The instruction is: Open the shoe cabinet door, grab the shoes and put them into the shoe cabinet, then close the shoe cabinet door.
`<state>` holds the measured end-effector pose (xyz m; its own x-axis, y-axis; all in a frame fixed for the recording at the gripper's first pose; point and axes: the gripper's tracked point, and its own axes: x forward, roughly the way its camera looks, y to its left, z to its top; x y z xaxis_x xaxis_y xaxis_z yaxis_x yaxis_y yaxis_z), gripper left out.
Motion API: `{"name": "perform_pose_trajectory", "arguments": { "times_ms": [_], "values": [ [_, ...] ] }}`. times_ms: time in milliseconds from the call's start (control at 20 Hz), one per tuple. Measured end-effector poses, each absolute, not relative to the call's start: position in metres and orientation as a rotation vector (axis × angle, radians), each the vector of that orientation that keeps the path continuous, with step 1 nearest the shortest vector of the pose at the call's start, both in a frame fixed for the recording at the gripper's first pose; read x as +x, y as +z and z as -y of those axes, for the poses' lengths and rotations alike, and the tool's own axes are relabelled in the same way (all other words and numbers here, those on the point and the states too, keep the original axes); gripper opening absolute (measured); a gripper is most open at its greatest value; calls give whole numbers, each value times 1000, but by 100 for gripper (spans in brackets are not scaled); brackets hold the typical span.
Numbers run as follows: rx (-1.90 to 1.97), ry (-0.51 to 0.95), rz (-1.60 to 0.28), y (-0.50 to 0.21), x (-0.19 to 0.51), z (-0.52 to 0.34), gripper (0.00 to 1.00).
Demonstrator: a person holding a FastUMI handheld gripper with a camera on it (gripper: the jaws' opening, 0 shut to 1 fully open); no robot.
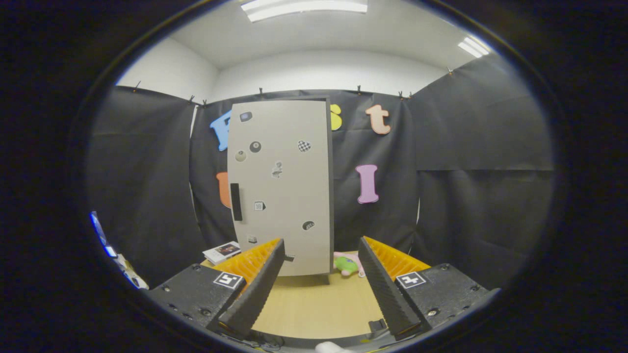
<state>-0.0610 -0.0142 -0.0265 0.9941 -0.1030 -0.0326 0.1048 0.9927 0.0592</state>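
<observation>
Shoe cabinet door (280, 186) closed, stickers unreadable, perhaps logos; tool (321, 289) spread wide, holding nothing

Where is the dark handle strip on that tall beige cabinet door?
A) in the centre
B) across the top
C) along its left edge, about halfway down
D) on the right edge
C: the handle strip sits on the left edge of the cabinet door, beyond the open, empty tongs.

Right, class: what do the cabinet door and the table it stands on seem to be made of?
Cabinet door: probably painted or laminated board, flat matte beige, dark edge, stickers on it. Table: looks like pale wood or wood-look laminate, smooth. The gripper is open, fingers short of the cabinet.
</observation>
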Motion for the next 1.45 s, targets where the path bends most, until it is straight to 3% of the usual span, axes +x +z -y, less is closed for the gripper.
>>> {"name": "perform_pose_trajectory", "arguments": {
  "times_ms": [1450],
  "values": [
    [55, -119, -33, -31, -71, 18, 98]
  ]
}}
